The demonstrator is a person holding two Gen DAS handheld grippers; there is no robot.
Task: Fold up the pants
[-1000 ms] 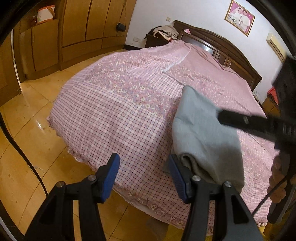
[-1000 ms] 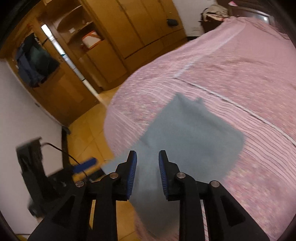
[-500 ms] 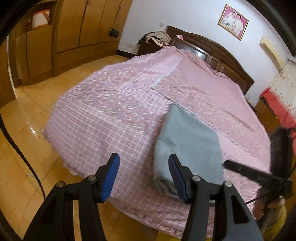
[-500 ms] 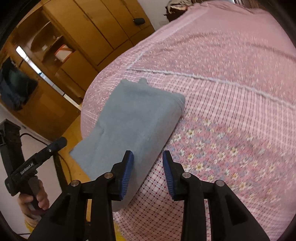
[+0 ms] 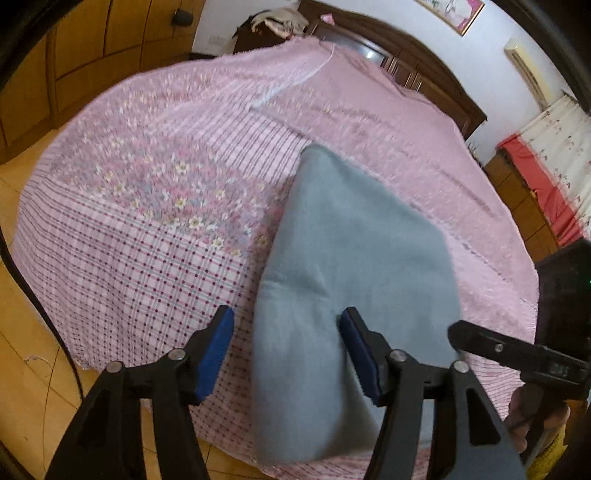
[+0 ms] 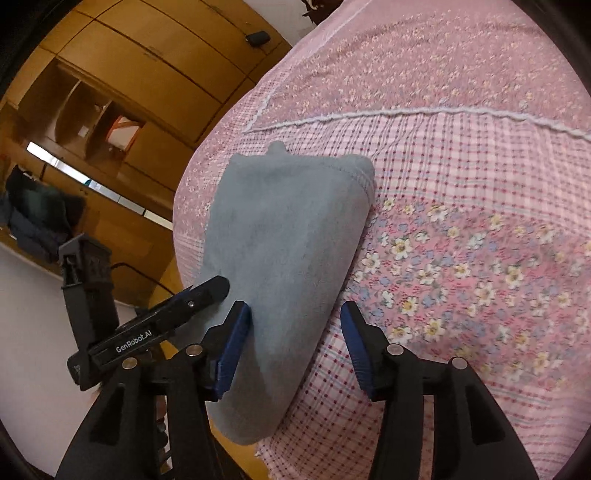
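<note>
The grey pants lie folded into a long thick bundle on the pink bedspread, and their near end hangs over the bed's edge. My left gripper hovers over that near end. Its jaws are opening, the right pad above the cloth and the left pad above the bedspread, neither pressing. In the right wrist view the pants run away from my right gripper. Its jaws are opening too, with the bundle's near end between the pads and not squeezed. The left gripper shows just left of it.
Wooden wardrobes stand to the left across a glossy tiled floor. The dark headboard is at the far end, with a pile of clothes beside it. A black cable trails at the left. A hand holds the right gripper.
Both grippers came closer to the pants' near end. The left one slid right until the bundle lay between its jaws. The right gripper's jaws widened markedly and its view rolled.
</note>
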